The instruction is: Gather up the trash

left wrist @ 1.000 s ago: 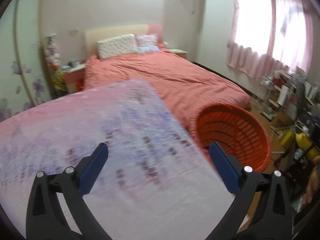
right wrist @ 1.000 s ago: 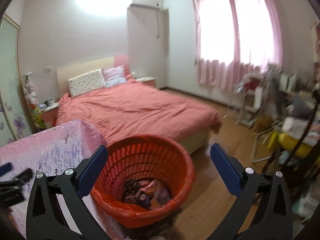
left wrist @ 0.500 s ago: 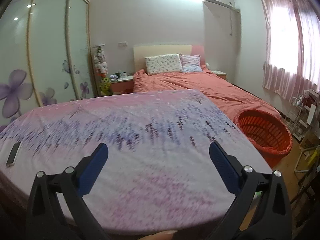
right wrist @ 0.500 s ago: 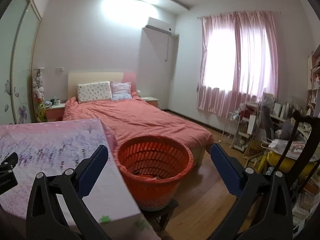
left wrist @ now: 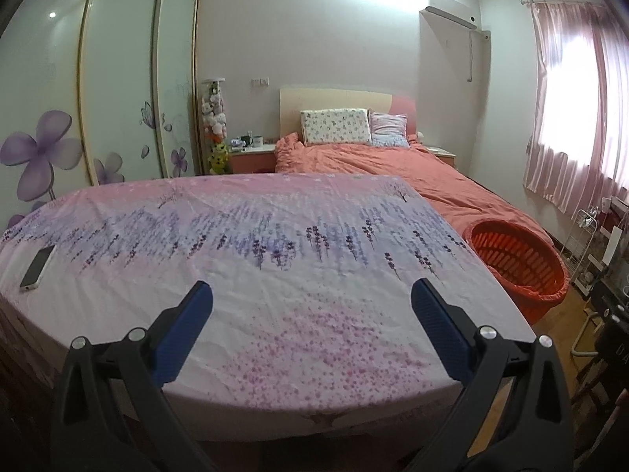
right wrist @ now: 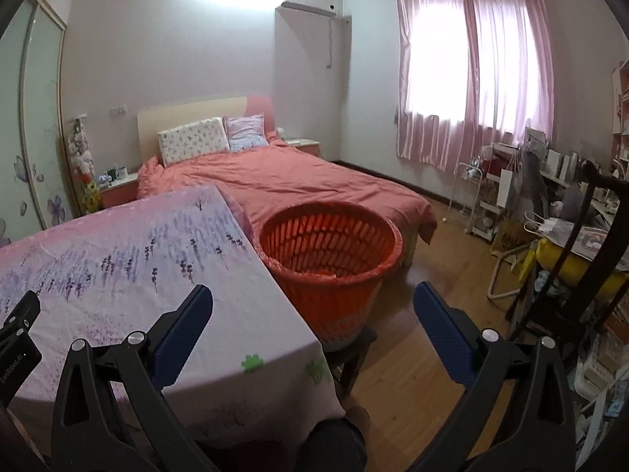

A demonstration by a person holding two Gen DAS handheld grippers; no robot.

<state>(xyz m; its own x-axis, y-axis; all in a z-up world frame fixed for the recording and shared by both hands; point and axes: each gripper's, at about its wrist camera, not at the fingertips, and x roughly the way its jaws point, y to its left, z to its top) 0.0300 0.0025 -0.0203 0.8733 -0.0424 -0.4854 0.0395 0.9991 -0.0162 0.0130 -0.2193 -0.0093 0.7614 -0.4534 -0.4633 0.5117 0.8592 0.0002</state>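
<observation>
Left gripper point(left wrist: 310, 306): jaws spread wide, nothing between them, held over the near edge of the table point(left wrist: 275, 275) and aimed across its floral cloth. The only object on the cloth is a phone point(left wrist: 37, 261) at the far left edge, long axis running roughly away from the camera. It is not trash. No loose trash shows anywhere on the table in this view.

Right gripper point(right wrist: 312, 306): jaws likewise spread and empty, held off the table's right corner. The orange basket point(right wrist: 334, 271) stands just beside that corner, ahead of the jaws and slightly left of their centreline, raised on a dark stand. Its contents are mostly hidden by the rim; only an orange liner shows.

Judgement: the basket lies to the right of the table, so the right gripper is the nearer for any drop-off. With nothing left to pick on the cloth, collection from the table looks complete or nearly so.
</observation>
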